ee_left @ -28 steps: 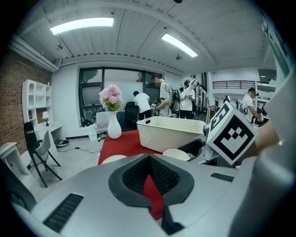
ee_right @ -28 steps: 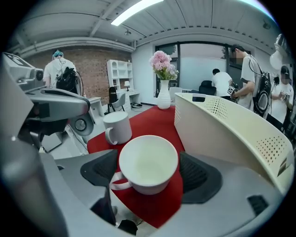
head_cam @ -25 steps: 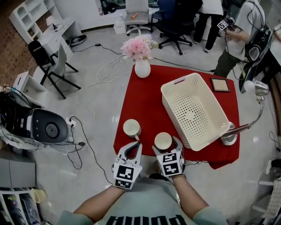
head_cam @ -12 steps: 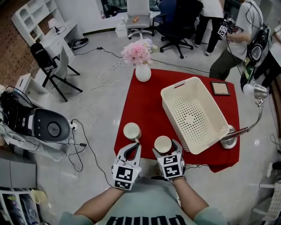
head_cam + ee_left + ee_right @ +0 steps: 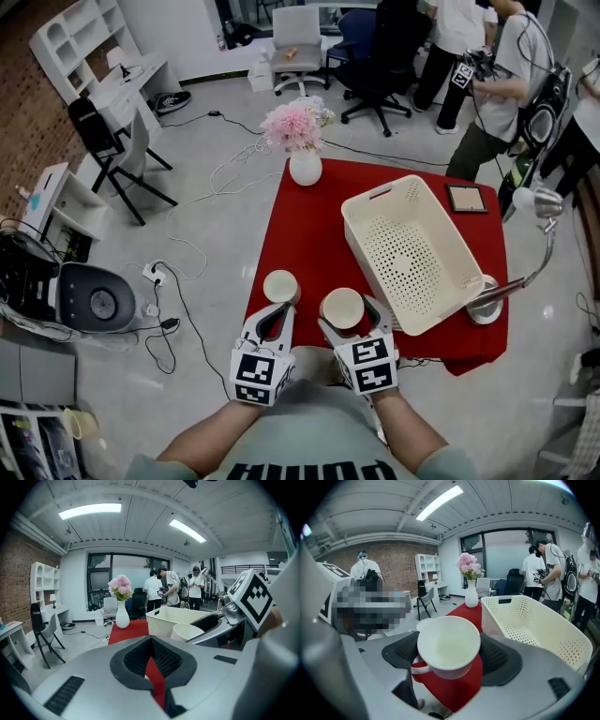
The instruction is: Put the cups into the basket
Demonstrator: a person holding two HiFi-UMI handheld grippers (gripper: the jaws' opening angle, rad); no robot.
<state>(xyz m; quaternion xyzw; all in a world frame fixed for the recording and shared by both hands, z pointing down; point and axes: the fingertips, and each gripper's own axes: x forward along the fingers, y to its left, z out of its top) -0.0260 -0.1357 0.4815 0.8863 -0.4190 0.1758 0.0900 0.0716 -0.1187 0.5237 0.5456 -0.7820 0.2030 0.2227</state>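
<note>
Two cream cups are at the near end of the red table (image 5: 305,234). One cup (image 5: 342,308) (image 5: 448,644) sits between the pads of my right gripper (image 5: 349,316) (image 5: 450,656), which is shut on its sides, handle toward the left. The other cup (image 5: 280,287) stands free just beyond my left gripper (image 5: 273,321) (image 5: 152,667), whose jaws are shut with nothing between them and only red cloth showing through the hollow. The cream perforated basket (image 5: 412,253) (image 5: 534,620) (image 5: 178,616) lies empty to the right of the held cup.
A white vase of pink flowers (image 5: 303,155) stands at the table's far end. A small framed picture (image 5: 467,199) and a desk lamp base (image 5: 486,307) sit by the basket. People, office chairs and floor cables surround the table.
The head view has shifted slightly. My right gripper stays shut on the cup, which looks a little larger and nearer now. The left gripper stays beside it.
</note>
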